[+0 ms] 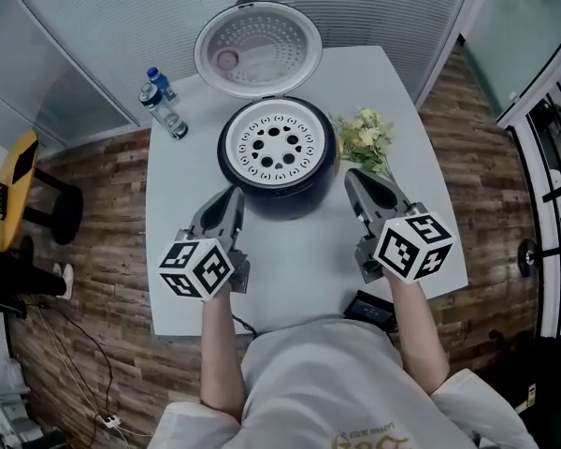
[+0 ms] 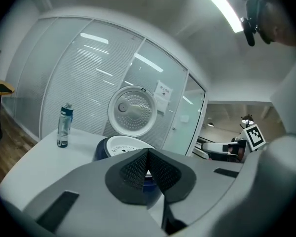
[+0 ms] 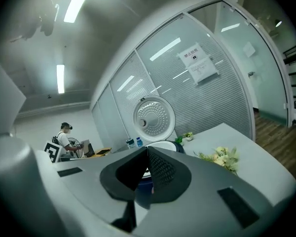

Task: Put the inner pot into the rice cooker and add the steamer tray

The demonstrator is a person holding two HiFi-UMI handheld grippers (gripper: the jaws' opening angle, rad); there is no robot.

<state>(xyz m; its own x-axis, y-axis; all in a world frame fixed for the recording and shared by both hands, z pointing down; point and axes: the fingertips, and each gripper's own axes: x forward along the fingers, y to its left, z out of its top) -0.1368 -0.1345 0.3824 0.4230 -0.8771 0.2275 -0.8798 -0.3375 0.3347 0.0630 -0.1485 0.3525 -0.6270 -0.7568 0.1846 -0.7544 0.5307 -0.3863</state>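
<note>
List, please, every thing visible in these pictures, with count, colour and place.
table: one, white, centre
rice cooker: one, dark blue, mid-table, lid open
steamer tray: one, white, inside the cooker
bottles: apparently two, clear with blue caps, left of cooker
flowers: one bunch, pale yellow, right of cooker
black device: one, black, table's near edge
left claw: one, grey, shut and empty, near cooker
right claw: one, grey, shut and empty, near cooker
</note>
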